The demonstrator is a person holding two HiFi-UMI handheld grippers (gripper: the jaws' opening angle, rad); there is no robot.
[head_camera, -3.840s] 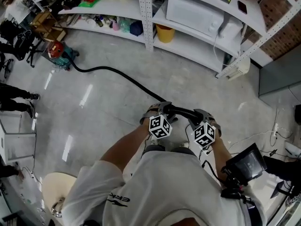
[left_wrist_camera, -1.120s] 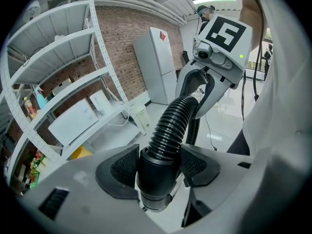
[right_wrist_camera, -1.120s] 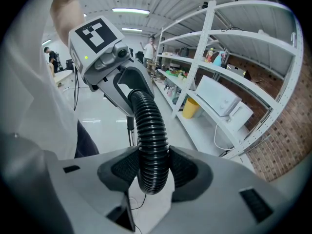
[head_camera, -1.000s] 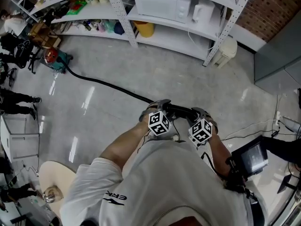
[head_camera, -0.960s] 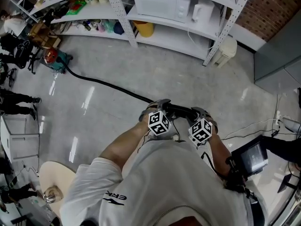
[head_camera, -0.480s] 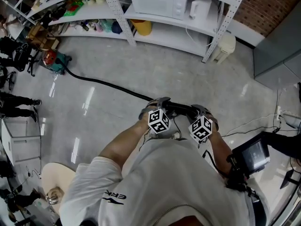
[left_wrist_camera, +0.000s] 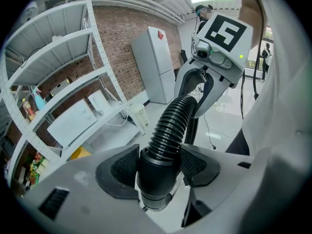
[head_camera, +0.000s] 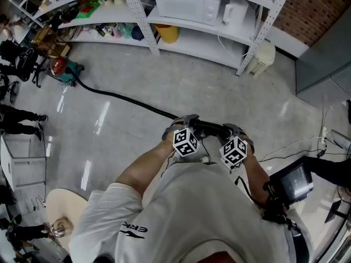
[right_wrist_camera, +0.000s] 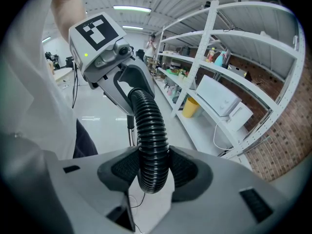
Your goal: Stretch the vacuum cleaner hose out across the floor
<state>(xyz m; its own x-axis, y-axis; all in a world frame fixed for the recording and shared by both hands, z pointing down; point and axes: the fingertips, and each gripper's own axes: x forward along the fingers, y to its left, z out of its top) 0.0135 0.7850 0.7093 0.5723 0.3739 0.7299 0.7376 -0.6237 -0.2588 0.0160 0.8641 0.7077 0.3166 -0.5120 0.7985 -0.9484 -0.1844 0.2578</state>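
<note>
The fingers of your left gripper clamp the hose at its stiff cuff, those of your right gripper its bendy ribs (light, springy, I'd judge): haul from the cuff

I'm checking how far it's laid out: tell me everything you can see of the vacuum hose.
The hose is black, ribbed and plastic-looking. It runs from the vacuum cleaner by the shelves, nearly straight across the grey floor, then lifts off it. The left gripper's fingers clamp its smooth cuff; the right gripper's fingers clamp the ribbed part beside.
</note>
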